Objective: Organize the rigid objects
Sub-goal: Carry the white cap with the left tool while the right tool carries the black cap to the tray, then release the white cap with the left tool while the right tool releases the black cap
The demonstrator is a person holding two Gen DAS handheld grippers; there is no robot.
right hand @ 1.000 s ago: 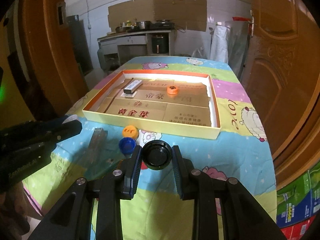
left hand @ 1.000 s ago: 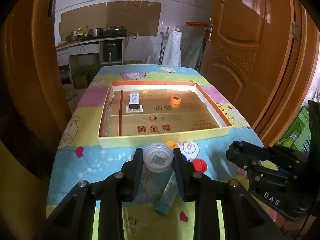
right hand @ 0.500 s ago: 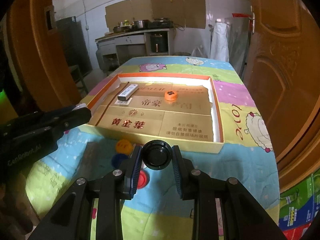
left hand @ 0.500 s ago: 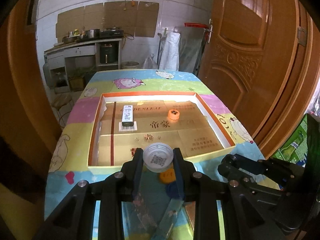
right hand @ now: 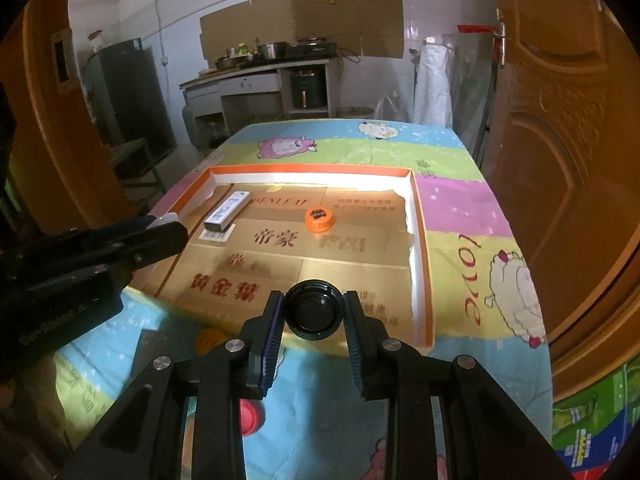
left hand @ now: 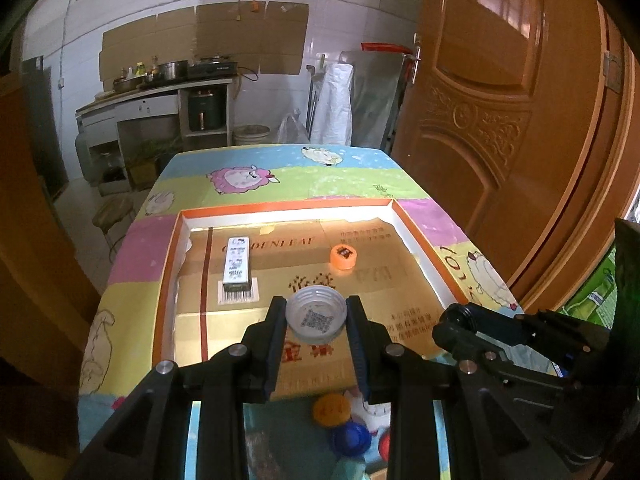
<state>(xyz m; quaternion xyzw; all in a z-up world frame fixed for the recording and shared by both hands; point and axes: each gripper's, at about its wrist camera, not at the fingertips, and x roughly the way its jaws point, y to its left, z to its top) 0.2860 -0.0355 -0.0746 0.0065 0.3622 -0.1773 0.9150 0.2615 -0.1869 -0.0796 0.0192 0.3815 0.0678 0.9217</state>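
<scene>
Loose caps (left hand: 331, 410) lie nearest on surface (left hand: 280, 176). Left claw (left hand: 316, 322) grips white cap (left hand: 316, 318); right claw (right hand: 314, 314) grips black cap (right hand: 314, 316); both over tray's (left hand: 416, 232) near edge. Farther inside: small box (left hand: 237, 266), orange cap (left hand: 344, 257).

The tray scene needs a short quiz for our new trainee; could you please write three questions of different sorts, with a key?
1. True or false: the left gripper holds a white cap.
2. What lies inside the tray? A) orange cap and small white box; B) two blue caps; C) a spoon.
3. Fill in: the right gripper is shut on a ___ cap.

Key: 1 true; 2 A; 3 black.
</scene>
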